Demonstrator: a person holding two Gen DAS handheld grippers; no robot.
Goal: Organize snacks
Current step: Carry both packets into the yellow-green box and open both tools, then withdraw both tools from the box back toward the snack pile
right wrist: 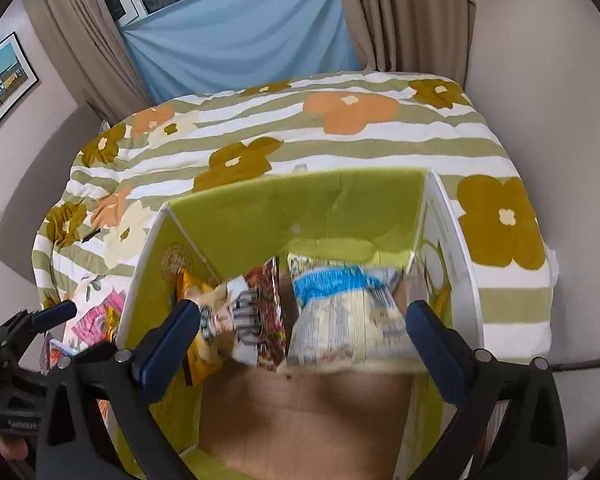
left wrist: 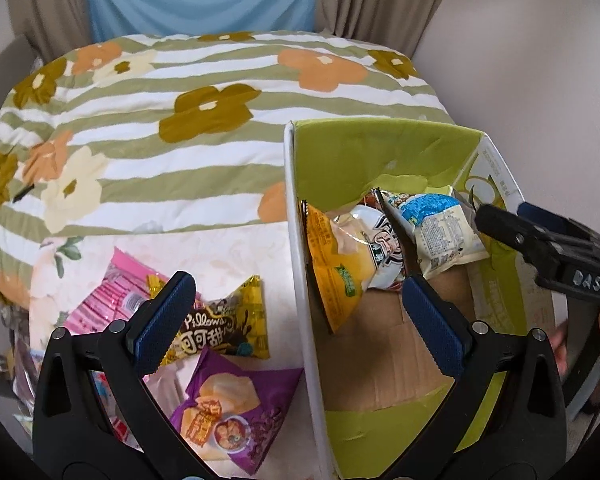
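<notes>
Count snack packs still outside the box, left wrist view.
3 visible: pink pack farthest left, yellow Pillows pack beside the box, purple pack nearest the camera. More may be hidden behind the left gripper fingers.

Box (left wrist: pixel 300 240) wall between loose snacks (left wrist: pixel 228 320) and packets (right wrist: pixel 340 320), near floor (right wrist: pixel 300 412) bare

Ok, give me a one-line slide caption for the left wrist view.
Open left tool straddles the box wall: packets inside, three still on the bed.
</notes>
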